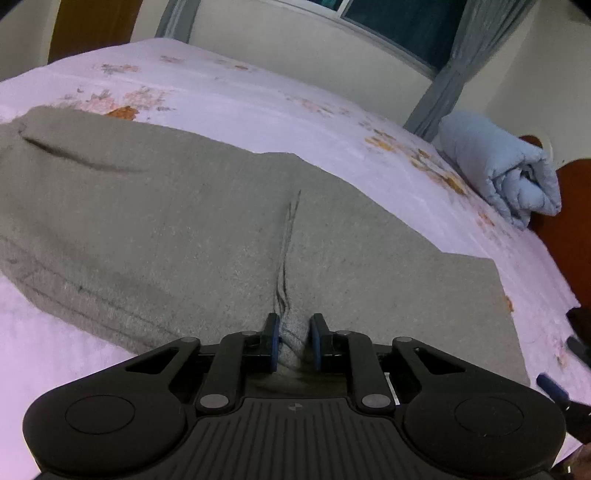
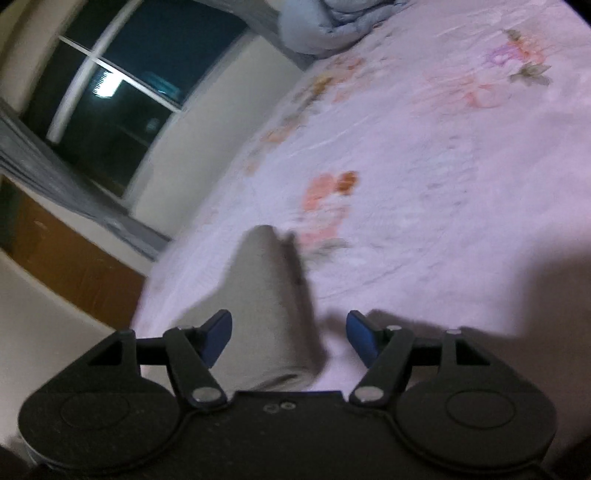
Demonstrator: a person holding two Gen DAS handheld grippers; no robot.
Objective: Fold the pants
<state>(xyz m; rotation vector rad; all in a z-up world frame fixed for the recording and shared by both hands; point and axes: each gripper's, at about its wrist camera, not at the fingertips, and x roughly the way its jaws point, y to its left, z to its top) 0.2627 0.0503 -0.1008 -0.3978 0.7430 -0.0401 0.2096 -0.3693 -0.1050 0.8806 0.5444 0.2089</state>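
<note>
Grey pants [image 1: 166,221] lie spread flat across the bed, with a pocket slit at the left and a centre seam running away from me. At the pants' near edge, on that seam, my left gripper [image 1: 294,325] is shut on a small bunch of the fabric, which is puckered between the blue pads. In the right wrist view a grey pant leg [image 2: 266,288] stretches away over the sheet. My right gripper [image 2: 290,328] is open over it: the left pad is beside the leg, and the right pad stands off it above the sheet.
The bed carries a pale pink floral sheet [image 1: 258,110] [image 2: 443,184]. A rolled light-blue quilt [image 1: 506,173] [image 2: 325,26] sits at the head end by a wooden headboard [image 1: 569,206]. A dark window [image 2: 129,92] with grey curtains and a wall lie beyond the bed.
</note>
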